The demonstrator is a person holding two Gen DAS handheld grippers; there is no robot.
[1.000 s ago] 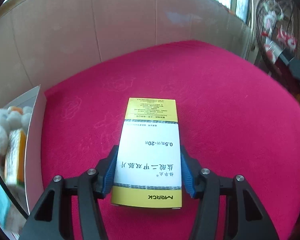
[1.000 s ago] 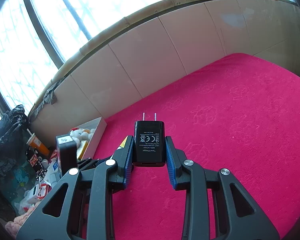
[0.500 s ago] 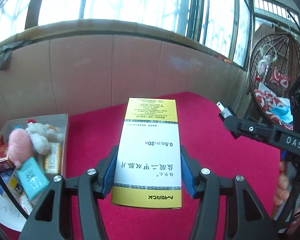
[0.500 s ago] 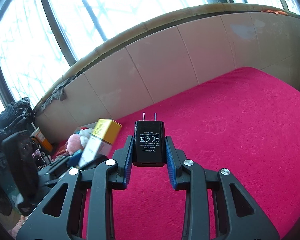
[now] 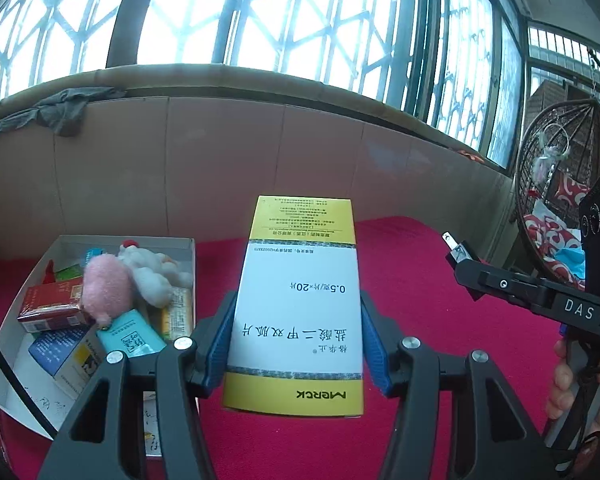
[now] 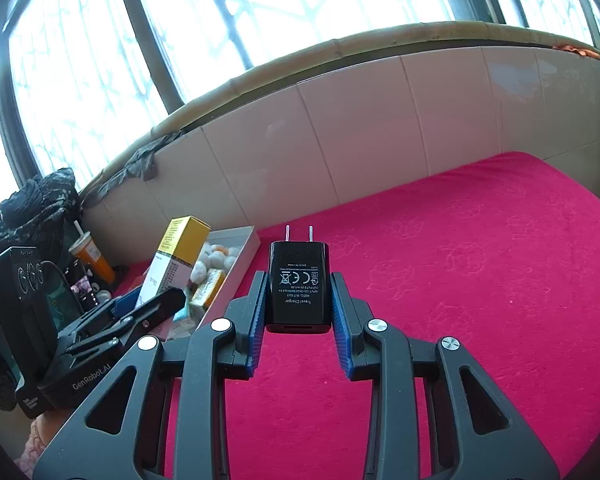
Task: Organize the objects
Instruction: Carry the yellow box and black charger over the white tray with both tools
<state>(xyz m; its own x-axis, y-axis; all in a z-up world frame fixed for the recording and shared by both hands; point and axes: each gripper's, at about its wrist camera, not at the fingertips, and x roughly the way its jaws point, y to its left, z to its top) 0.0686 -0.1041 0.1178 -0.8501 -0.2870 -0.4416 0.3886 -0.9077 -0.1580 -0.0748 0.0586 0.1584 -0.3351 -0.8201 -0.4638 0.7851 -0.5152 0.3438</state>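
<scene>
The left gripper [image 5: 298, 344] is pinching a yellow-and-white medicine box [image 5: 298, 304] above the red cloth [image 5: 420, 300], beside the white box [image 5: 16, 300] of sundries. The right gripper [image 6: 299, 304] is clamping a black travel charger [image 6: 299, 284], prongs forward.

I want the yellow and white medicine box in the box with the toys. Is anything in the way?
Nothing visible stands between the medicine box, held in the left gripper, and the open storage box, though it's crowded inside.
</scene>
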